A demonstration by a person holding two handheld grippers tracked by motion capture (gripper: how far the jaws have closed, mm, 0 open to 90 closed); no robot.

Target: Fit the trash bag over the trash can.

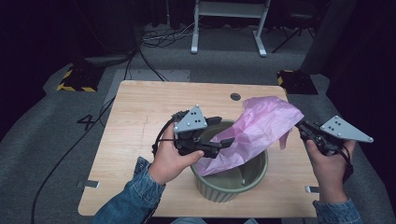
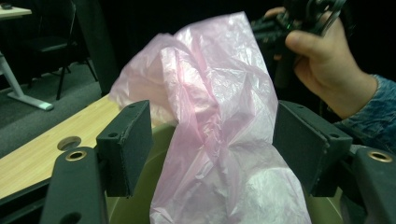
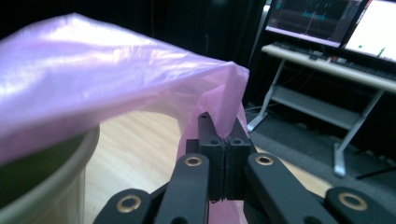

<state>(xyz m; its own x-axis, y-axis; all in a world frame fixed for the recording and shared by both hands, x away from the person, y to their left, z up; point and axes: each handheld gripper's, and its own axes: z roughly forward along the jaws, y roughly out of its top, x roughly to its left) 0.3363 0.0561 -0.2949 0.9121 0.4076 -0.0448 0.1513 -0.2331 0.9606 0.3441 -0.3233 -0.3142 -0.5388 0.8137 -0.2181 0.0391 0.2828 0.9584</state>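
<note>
My right gripper (image 1: 301,127) is squeezed tight on the edge of the pink plastic bag (image 1: 254,133), holding it up over the right side of the green pot (image 1: 231,179), with the bag's bottom end hanging down inside the pot. My left gripper (image 2: 212,140) is let go and wide, with the bag between its jaws but the pads not pressing it. On the grey floor left of the wooden table (image 1: 140,116) I can read a black 4 (image 1: 87,122); I see no other writing.
</note>
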